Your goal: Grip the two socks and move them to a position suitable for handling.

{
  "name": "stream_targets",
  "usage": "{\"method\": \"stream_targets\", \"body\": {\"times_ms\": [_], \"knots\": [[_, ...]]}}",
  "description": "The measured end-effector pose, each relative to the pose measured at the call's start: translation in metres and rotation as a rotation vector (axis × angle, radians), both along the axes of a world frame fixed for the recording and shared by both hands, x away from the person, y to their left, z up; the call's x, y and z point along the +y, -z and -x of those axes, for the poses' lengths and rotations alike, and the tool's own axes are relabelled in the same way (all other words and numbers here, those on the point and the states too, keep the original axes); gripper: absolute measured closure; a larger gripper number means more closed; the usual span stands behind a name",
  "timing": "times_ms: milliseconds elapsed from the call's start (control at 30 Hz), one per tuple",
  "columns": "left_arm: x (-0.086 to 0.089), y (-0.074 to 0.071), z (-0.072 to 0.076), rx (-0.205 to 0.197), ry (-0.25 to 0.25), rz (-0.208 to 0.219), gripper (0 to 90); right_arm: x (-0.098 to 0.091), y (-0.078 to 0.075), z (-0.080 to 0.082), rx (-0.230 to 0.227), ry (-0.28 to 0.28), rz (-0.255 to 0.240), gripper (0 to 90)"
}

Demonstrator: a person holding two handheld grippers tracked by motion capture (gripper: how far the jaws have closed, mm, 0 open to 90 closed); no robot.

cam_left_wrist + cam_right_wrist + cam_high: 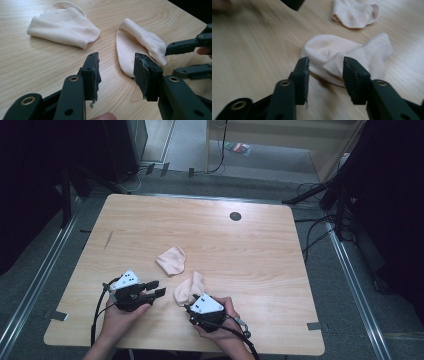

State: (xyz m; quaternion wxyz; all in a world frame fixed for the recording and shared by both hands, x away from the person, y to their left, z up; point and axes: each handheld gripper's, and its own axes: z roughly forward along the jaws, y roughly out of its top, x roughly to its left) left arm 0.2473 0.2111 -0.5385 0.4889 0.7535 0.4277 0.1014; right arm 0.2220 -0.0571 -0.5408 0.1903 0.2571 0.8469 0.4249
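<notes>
From the high view I saw two pale socks on the table (260, 245): the far sock (171, 260) lay apart, the near sock (189, 289) just ahead of my right gripper (189, 309). The right gripper view showed its jaws parted, unclamped, at that sock's edge. My left gripper (156, 288) stood partly open, empty.

- My right gripper (325, 65) has its two black jaws parted, with nothing pinched between them.
- Just beyond them lies a rumpled pale sock (347, 56) on the wooden table (249, 50).
- A second sock (354, 12) lies farther off.
</notes>
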Motion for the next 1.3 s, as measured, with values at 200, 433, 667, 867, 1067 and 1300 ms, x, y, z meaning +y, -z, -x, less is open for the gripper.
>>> {"method": "stream_targets", "body": {"times_ms": [200,433,667,867,1067,1300], "knots": [[-0.002,0.001,0.0,0.004,0.0,0.001,56.8,-0.037,-0.021,-0.019,0.097,0.16,-0.227,59.6],[-0.025,0.004,0.001,0.033,0.028,-0.009,56.0,-0.042,-0.005,-0.042,0.249,0.315,-0.285,58.0],[-0.048,0.01,0.0,0.058,-0.005,-0.103,58.7,-0.025,0.004,-0.041,0.278,0.321,-0.226,71.4],[-0.061,0.01,0.003,0.042,0.001,-0.22,89.3,-0.028,-0.001,-0.036,0.227,0.328,-0.199,89.3],[-0.045,0.004,0.002,0.064,0.019,-0.21,90.0,-0.056,-0.019,-0.032,0.214,0.369,-0.208,89.6],[-0.011,-0.015,0.006,0.042,0.102,-0.197,90.0,-0.084,-0.031,-0.027,0.227,0.355,-0.156,90.0]]}}
